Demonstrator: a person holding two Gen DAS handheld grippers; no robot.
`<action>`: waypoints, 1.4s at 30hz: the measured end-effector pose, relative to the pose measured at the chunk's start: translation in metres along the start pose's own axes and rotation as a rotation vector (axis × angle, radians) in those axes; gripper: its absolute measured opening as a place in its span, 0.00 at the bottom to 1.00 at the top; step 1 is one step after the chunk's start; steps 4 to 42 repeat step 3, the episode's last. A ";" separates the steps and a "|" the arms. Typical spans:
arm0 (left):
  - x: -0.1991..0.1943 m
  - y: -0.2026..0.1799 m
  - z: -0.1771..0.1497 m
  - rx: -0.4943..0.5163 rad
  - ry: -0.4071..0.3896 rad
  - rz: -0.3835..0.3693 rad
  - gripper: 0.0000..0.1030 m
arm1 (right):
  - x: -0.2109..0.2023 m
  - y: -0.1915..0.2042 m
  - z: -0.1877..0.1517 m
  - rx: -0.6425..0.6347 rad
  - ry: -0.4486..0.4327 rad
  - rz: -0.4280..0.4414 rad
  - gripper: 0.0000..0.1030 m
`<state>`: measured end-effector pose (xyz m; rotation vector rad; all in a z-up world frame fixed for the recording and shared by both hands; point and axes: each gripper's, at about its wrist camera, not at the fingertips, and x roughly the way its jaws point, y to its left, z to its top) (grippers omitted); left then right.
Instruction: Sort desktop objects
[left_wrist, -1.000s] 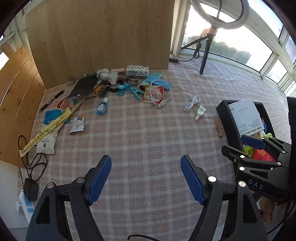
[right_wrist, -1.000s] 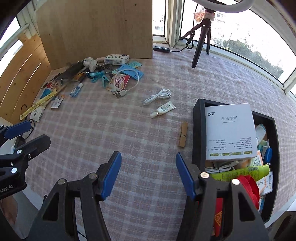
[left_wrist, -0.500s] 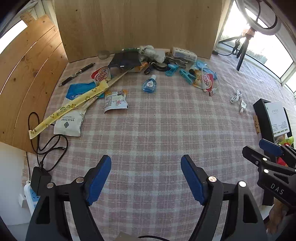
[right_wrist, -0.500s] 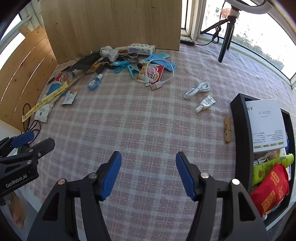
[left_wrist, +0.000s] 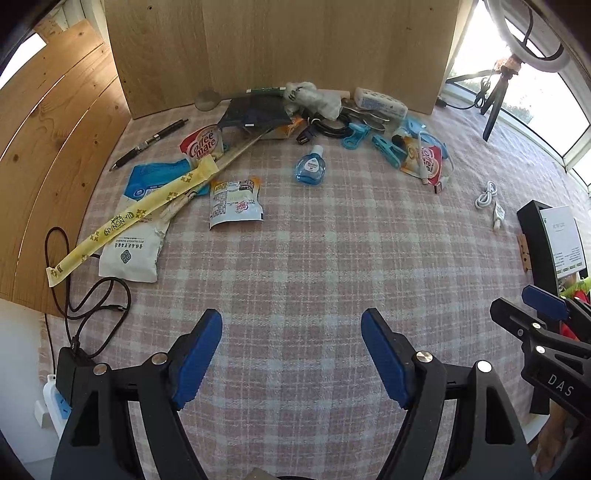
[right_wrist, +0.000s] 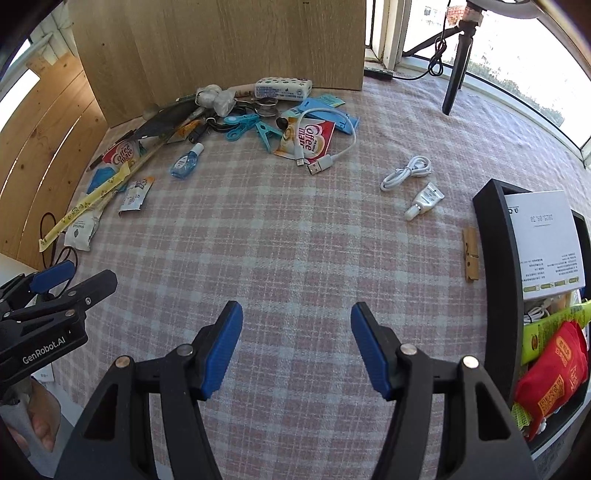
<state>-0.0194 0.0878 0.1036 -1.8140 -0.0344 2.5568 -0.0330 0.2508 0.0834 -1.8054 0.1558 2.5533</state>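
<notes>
Left gripper (left_wrist: 291, 354): jaws wide, empty, low over bare checked table (left_wrist: 303, 266). Its view has swung leftward over the last second; the loose pile now sits straight ahead. Right gripper (right_wrist: 296, 347): jaws wide, empty. Ahead-left of left jaws, snack sachet (left_wrist: 235, 203); farther, blue bottle (left_wrist: 311, 168). Black bin (right_wrist: 495, 280) lies right of right jaws, part-filled. Likely next: a left-hand pick.

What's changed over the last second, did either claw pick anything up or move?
Both claws swung leftward toward the clutter pile: the left claw now faces the blue bottle and packets, and the black bin slid to the right edge of the right claw's view. Nothing was taken hold of or let go. Both stayed open and empty; the objects lie where they were.
</notes>
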 end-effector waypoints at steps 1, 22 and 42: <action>0.000 0.000 0.000 0.001 -0.003 0.001 0.74 | 0.001 0.000 0.000 0.003 0.001 -0.001 0.58; 0.001 -0.001 0.001 0.003 -0.007 0.000 0.74 | 0.004 0.000 0.001 0.001 0.006 -0.002 0.58; 0.001 -0.001 0.001 0.003 -0.007 0.000 0.74 | 0.004 0.000 0.001 0.001 0.006 -0.002 0.58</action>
